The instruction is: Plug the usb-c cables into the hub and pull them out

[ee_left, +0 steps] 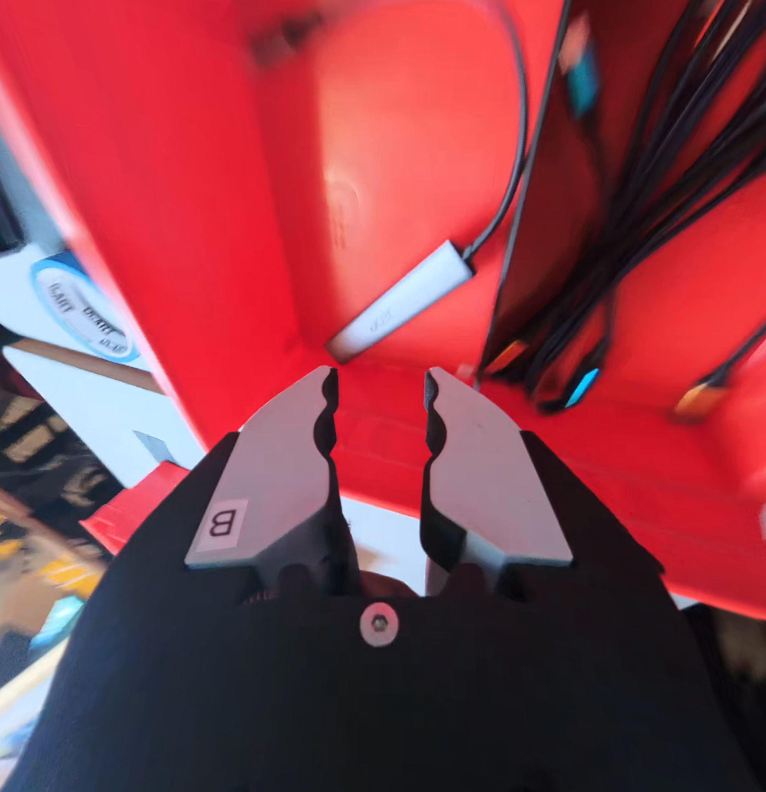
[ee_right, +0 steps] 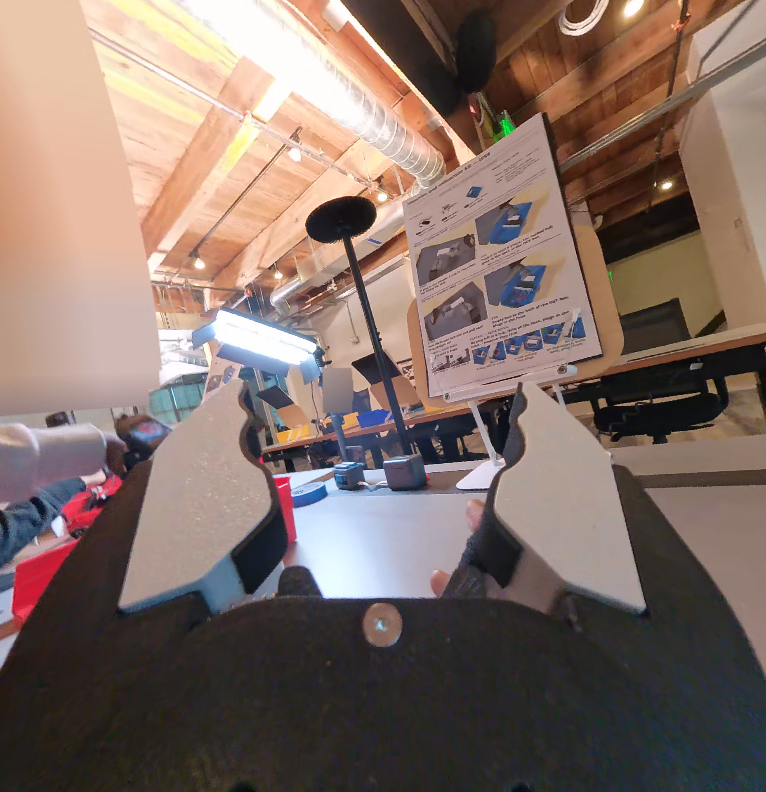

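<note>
In the left wrist view the hub (ee_left: pixel 400 300) lies inside a bin (ee_left: pixel 244 214), just ahead of the left gripper's (ee_left: pixel 381 385) fingers (ee_left: pixel 287 450) — a bundle of cables (ee_left: pixel 629 235) lies in the compartment to its right, past a divider (ee_left: pixel 544 193). In the right wrist view a tape roll (ee_right: pixel 310 490) and two small boxes (ee_right: pixel 404 471) sit on the counter (ee_right: pixel 394 544) — a sheet on a stand (ee_right: pixel 497 265) behind them to the right
</note>
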`<control>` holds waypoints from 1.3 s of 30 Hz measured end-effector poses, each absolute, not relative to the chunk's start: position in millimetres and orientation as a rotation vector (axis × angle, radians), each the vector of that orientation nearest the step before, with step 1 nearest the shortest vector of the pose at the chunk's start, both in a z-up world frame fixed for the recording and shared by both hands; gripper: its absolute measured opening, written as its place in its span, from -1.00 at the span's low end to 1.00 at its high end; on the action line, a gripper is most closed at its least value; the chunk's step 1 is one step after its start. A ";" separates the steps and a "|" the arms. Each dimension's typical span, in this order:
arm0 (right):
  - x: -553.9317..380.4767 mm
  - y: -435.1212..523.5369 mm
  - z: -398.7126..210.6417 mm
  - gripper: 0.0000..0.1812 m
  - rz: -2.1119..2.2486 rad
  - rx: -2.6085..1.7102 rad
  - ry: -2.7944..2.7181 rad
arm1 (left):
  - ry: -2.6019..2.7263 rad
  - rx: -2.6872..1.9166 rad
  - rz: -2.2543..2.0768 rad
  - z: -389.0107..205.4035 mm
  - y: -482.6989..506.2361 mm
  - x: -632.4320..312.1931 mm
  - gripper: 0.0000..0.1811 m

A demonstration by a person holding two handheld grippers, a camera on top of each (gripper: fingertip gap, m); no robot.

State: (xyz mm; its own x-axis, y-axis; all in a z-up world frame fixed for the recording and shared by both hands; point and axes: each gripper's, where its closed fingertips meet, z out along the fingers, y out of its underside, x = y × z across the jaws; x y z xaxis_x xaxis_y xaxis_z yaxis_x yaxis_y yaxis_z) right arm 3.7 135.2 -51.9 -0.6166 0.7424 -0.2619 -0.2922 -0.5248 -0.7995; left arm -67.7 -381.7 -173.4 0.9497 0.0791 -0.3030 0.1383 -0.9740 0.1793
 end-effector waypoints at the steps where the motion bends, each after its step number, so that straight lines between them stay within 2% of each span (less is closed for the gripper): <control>1: 2.5 138.8 -51.7 0.23 2.177 -0.820 -0.957 | 0.104 2.864 -0.419 -181.1 -389.3 -71.0 -0.58; 12: -1.8 157.5 -50.7 0.14 2.264 -0.909 -0.834 | -0.105 2.747 -0.355 -229.8 -404.1 -94.3 -0.61; 27: -2.6 158.6 -52.0 0.04 2.231 -0.912 -0.848 | -0.298 2.651 -0.126 -246.7 -404.0 -89.2 -0.66; 32: -5.1 161.8 -54.3 0.00 2.256 -0.944 -0.833 | -0.265 2.628 -0.197 -213.9 -406.2 -89.1 -0.69; 39: -3.3 161.4 -53.2 0.00 2.258 -0.933 -0.828 | -0.158 2.548 -0.292 -121.3 -413.4 -67.8 -0.72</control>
State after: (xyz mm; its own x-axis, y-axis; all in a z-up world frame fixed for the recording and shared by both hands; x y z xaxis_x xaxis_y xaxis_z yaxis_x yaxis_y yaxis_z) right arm -3.3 161.4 -53.2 -0.6048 0.6804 -0.4138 -0.2515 -0.6562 -0.7114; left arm -67.8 -413.4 -121.3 0.9692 -0.1740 -0.1743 -0.0507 -0.8336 0.5501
